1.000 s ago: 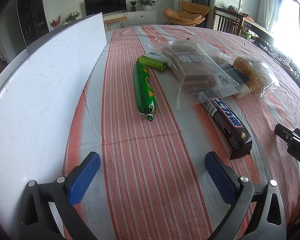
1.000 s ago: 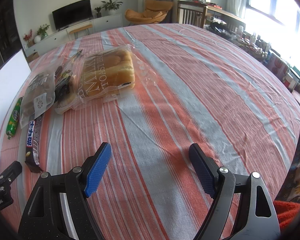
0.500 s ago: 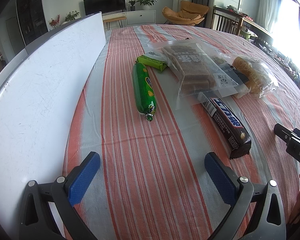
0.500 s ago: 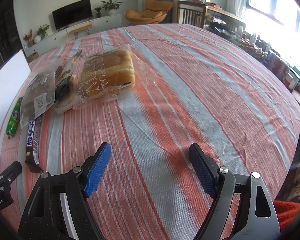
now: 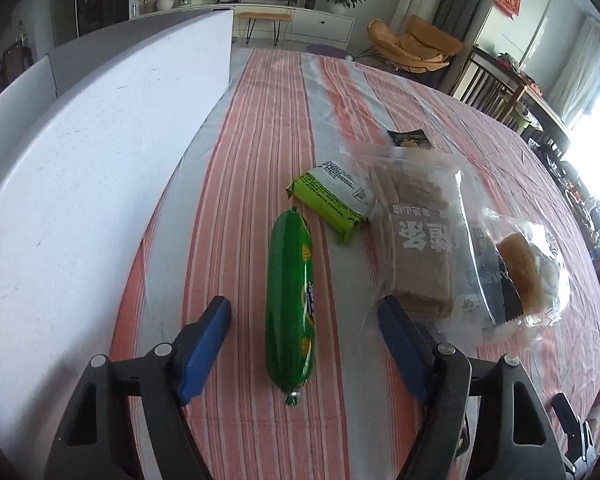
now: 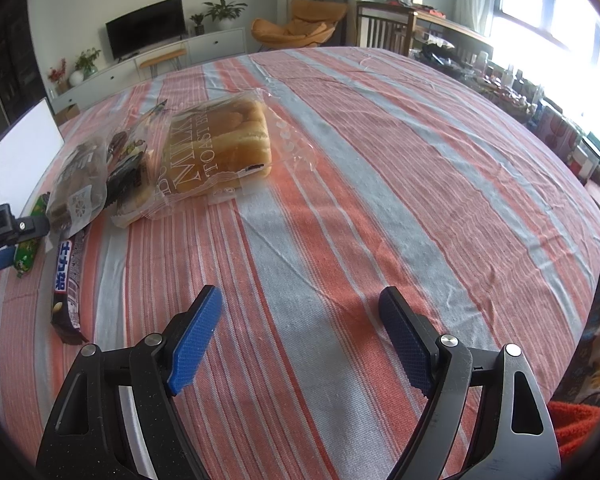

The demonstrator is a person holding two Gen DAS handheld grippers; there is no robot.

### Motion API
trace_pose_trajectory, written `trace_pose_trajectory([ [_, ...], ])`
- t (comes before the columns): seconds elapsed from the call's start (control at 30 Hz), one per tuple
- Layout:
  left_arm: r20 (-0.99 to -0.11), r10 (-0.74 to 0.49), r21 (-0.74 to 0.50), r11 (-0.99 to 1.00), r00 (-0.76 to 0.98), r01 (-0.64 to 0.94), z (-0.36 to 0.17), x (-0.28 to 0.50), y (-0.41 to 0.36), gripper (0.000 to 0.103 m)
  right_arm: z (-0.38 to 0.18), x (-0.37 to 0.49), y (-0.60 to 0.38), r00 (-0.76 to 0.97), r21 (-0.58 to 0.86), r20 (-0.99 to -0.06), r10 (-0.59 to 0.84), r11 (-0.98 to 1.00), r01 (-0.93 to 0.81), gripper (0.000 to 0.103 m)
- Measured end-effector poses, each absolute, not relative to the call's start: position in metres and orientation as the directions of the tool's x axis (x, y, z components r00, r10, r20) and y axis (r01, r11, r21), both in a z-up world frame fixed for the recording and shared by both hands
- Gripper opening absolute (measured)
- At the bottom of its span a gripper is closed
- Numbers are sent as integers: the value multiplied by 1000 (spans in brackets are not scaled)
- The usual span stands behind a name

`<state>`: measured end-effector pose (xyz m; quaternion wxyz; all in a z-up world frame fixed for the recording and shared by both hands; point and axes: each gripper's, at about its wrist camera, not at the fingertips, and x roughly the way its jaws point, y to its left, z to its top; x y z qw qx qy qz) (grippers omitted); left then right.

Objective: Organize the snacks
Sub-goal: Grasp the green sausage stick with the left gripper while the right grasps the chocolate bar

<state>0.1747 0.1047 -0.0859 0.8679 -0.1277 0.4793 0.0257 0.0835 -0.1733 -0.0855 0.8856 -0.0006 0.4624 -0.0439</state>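
My left gripper (image 5: pixel 304 320) is open, its blue pads on either side of a green sausage-shaped snack (image 5: pixel 290 296) that lies on the striped tablecloth. Beyond it lie a small green packet (image 5: pixel 332 200), a clear bag of brown biscuits (image 5: pixel 416 240) and a bagged bun (image 5: pixel 524 276). My right gripper (image 6: pixel 300 320) is open and empty over bare cloth. In the right wrist view a bag of milk toast bread (image 6: pixel 216 148) and a dark chocolate bar (image 6: pixel 66 284) lie to the left, next to the left gripper (image 6: pixel 4 232).
A white box wall (image 5: pixel 100 168) stands along the left of the table. A dark small packet (image 5: pixel 410 138) lies behind the biscuits. The table edge curves at the right, with chairs and cluttered furniture (image 6: pixel 460 52) beyond.
My left gripper has moved forward and now straddles the near half of the green sausage snack. The chocolate bar has left its view. My right gripper has stayed still.
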Motion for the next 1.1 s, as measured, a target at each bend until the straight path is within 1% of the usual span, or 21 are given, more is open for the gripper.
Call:
trace_pose_trajectory([
  [0.07, -836, -74, -179, 973, 543, -143, -87, 176, 103, 59, -85, 84, -173, 569, -41, -819, -78, 996, 77, 84],
  [0.1, -834, -78, -176, 976, 546, -129, -87, 175, 104, 39, -85, 84, -173, 569, -41, -819, -78, 996, 77, 84],
  [0.13, -842, -64, -158, 979, 535, -132, -87, 173, 105, 23, -85, 84, -173, 569, -41, -819, -78, 996, 77, 84],
  [0.27, -850, -77, -144, 986, 522, -89, -87, 149, 108, 23, -86, 84, -173, 569, -41, -819, -78, 996, 77, 84],
  [0.4, -867, -131, -163, 986, 481, -25, -83, 107, 103, 23, -86, 84, -173, 569, -41, -819, -78, 996, 78, 84],
  [0.43, -871, -127, -150, 989, 475, -11, -81, 99, 101, 26, -86, 84, -173, 569, -40, -819, -77, 996, 78, 84],
  [0.47, -873, -116, -132, 991, 474, -1, -81, 93, 99, 32, -86, 84, -173, 569, -39, -819, -76, 996, 77, 84],
  [0.53, -869, -82, -90, 996, 488, 7, -79, 89, 97, 66, -84, 83, -175, 570, -10, -820, -50, 997, 72, 84],
  [0.57, -861, -63, -71, 997, 505, 4, -79, 89, 98, 68, -81, 82, -177, 575, 44, -818, 0, 997, 62, 84],
  [0.63, -860, -34, -49, 999, 510, -16, -80, 92, 101, 65, -68, 78, -174, 600, 146, -791, 124, 989, -13, 84],
  [0.67, -861, -62, -79, 997, 505, -13, -82, 94, 103, 58, -62, 78, -166, 600, 167, -781, 174, 984, -68, 84],
  [0.7, -863, -96, -115, 993, 496, -7, -84, 96, 104, 37, -59, 80, -156, 577, 182, -786, 220, 975, -125, 83],
  [0.73, -861, -75, -92, 996, 504, -9, -84, 96, 102, 25, -58, 85, -143, 533, 203, -802, 270, 962, -182, 82],
  [0.8, -860, -67, -70, 997, 506, 14, -84, 96, 96, 23, -60, 99, -118, 429, 251, -832, 351, 929, -272, 80],
  [0.87, -857, -115, -124, 992, 503, 16, -84, 92, 97, 23, -66, 114, -96, 361, 246, -863, 354, 918, -312, 79],
  [0.93, -849, -127, -138, 990, 513, 18, -81, 83, 96, 23, -74, 126, -77, 313, 216, -890, 332, 911, -351, 69],
  [0.97, -845, -132, -141, 990, 518, 23, -80, 78, 95, 22, -79, 131, -69, 288, 208, -901, 324, 906, -368, 55],
  [1.0, -842, -143, -150, 988, 521, 29, -79, 74, 94, 22, -83, 134, -62, 267, 200, -911, 315, 903, -381, 49],
  [1.03, -839, -155, -162, 986, 521, 33, -77, 70, 94, 22, -81, 135, -57, 293, 165, -909, 296, 902, -399, 48],
  [1.07, -836, -170, -178, 983, 521, 35, -75, 67, 95, 22, -83, 136, -53, 286, 155, -914, 288, 899, -411, 36],
  [1.1, -832, -185, -195, 980, 523, 36, -72, 62, 95, 22, -84, 136, -52, 273, 165, -917, 291, 899, -406, 19],
])
